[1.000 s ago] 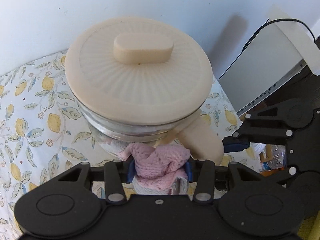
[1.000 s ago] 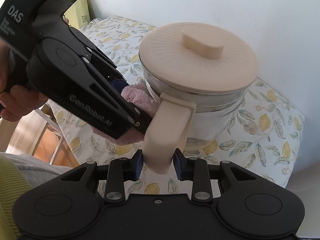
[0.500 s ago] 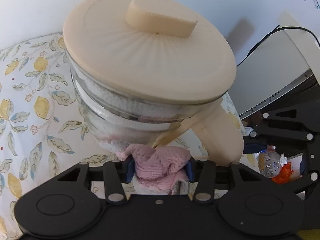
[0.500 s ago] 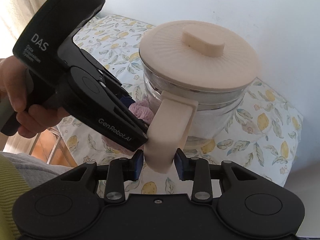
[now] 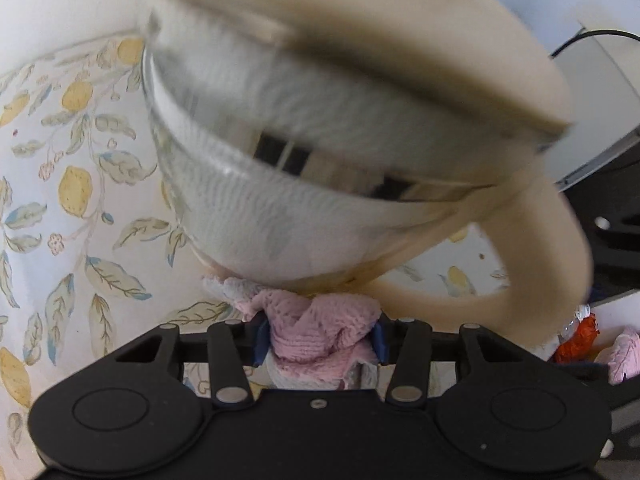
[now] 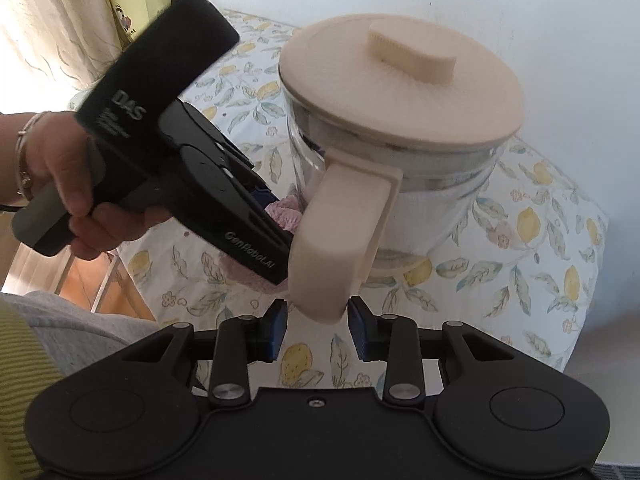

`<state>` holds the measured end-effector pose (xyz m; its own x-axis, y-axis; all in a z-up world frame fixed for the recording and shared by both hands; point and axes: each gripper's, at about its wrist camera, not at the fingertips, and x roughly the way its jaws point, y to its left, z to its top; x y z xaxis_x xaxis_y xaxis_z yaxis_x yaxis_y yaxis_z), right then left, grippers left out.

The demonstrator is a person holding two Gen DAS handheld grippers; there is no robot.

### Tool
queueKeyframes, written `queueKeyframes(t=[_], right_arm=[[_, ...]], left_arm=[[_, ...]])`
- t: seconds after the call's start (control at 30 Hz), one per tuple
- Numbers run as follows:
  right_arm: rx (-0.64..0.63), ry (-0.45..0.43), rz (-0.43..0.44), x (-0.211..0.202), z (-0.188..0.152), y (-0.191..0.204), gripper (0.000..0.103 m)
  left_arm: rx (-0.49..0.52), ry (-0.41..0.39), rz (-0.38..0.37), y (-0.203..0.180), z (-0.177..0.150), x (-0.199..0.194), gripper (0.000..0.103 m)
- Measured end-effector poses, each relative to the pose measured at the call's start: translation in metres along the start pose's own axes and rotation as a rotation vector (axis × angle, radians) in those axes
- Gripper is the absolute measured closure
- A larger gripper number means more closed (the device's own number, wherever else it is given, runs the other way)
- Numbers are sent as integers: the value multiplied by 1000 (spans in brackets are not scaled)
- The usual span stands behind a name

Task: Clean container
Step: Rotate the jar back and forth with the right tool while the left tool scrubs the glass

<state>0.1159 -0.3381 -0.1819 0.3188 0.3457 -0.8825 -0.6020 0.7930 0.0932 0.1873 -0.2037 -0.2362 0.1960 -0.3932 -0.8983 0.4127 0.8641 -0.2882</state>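
A glass container [image 6: 436, 196] with a cream lid [image 6: 400, 80] and a cream handle [image 6: 340, 240] is held above the lemon-print tablecloth [image 6: 540, 264]. My right gripper [image 6: 318, 326] is shut on the lower end of the handle. My left gripper [image 5: 318, 338] is shut on a pink cloth [image 5: 316, 336] and presses it against the lower glass wall [image 5: 256, 208] near the base. In the right wrist view the left gripper [image 6: 276, 236] sits left of the handle with the cloth [image 6: 286, 216] against the glass. The container is blurred in the left wrist view.
A white wall stands behind the table. A curtain [image 6: 52, 32] and a yellow cup [image 6: 136, 4] are at the far left. A white box with a black cable [image 5: 592, 80] is at the right. Red and pink items [image 5: 600, 344] lie low at the right.
The left gripper with the cloth has dropped from beside the upper glass to the container's lower wall, so the container looms larger and higher in its view. The right grip on the handle is unchanged.
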Motion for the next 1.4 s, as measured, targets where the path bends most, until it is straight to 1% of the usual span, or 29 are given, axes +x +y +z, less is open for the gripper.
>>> queueKeyframes(t=[0.17,0.27,0.37,0.5,0.6,0.7,0.87,1.0,1.17,1.27,1.4], right_arm=[[6,13,-1,2,-6,0,66],[9,9,-6,-2,-8,0,66],[18,-7,-14,-6,-8,-1,66],[49,-48,-1,-11,-4,-6,66],[49,-66,6,-11,-1,-7,66],[47,-114,8,-20,5,-7,64],[109,-117,37,-19,14,-17,64],[150,-104,45,-17,21,-22,63],[205,-81,56,-12,29,-25,63],[189,-75,36,-11,30,-21,63],[166,-76,27,-12,29,-18,63]], left_arm=[[-21,-7,-11,1,-1,4,56],[-28,-2,-12,1,0,2,56],[-44,6,1,-2,4,-5,56],[-29,-9,31,-9,5,-22,56],[-27,-39,43,-11,6,-39,56],[-21,-67,53,-13,8,-56,56],[22,-85,86,-22,13,-72,57],[45,-89,100,-27,17,-76,56],[54,-92,95,-13,18,-73,57],[62,-88,101,-9,16,-64,57],[50,-62,94,-4,15,-49,57]])
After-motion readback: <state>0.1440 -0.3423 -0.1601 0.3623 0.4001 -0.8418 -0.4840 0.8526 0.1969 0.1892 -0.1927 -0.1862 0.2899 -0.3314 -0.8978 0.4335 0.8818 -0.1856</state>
